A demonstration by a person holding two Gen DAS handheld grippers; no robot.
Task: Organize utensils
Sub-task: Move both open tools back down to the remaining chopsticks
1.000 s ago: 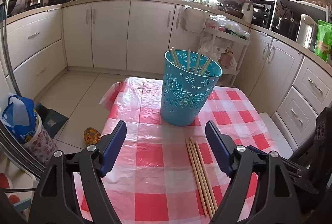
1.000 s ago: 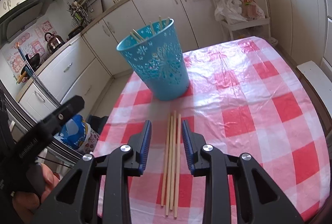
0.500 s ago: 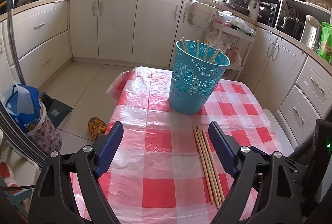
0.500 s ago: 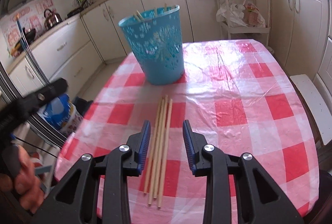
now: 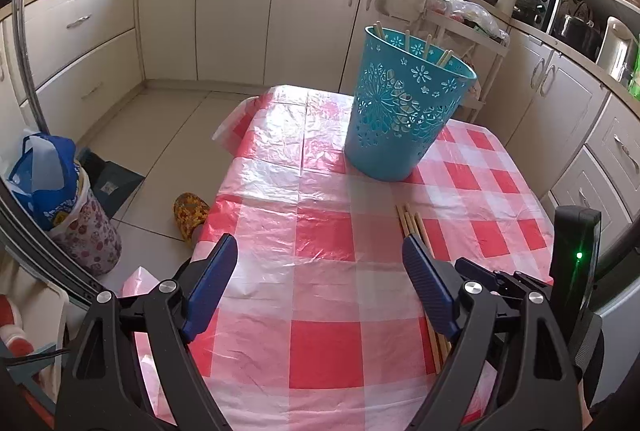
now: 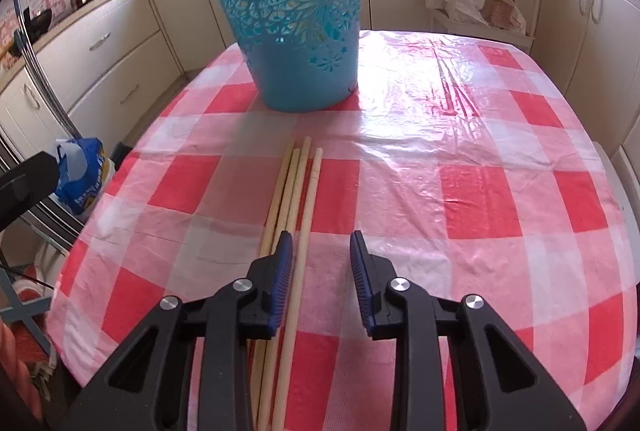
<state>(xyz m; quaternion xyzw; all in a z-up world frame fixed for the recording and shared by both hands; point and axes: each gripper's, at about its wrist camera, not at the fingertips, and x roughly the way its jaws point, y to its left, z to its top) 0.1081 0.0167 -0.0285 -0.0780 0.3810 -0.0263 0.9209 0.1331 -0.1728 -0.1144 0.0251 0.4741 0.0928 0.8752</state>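
Your right gripper [image 6: 320, 243] sits low over the table [image 6: 500, 199], its jaws a little apart and clamped on nothing; the rightmost of four loose chopsticks [image 6: 298, 199] runs into the gap between them, while the other three pass beside or under the left finger. You cannot tell from this view whether either pad touches that stick. The four lie side by side on the checked cloth, tips pointing toward the basket [image 6: 296, 11], which stands upright just beyond them. Your left gripper [image 5: 320, 263] hovers above the near part of the table with its jaws wide apart, holding nothing; the same chopsticks [image 5: 412, 223] lie by its right finger, partly hidden behind it. In the left view the basket [image 5: 404, 115] holds several more chopsticks, their ends poking above the rim and leaning against the far wall. Down on the floor to the left, a blue bag [image 5: 44, 175] sits in a flowered bin [image 5: 88, 235], near a yellow slipper [image 5: 190, 211]
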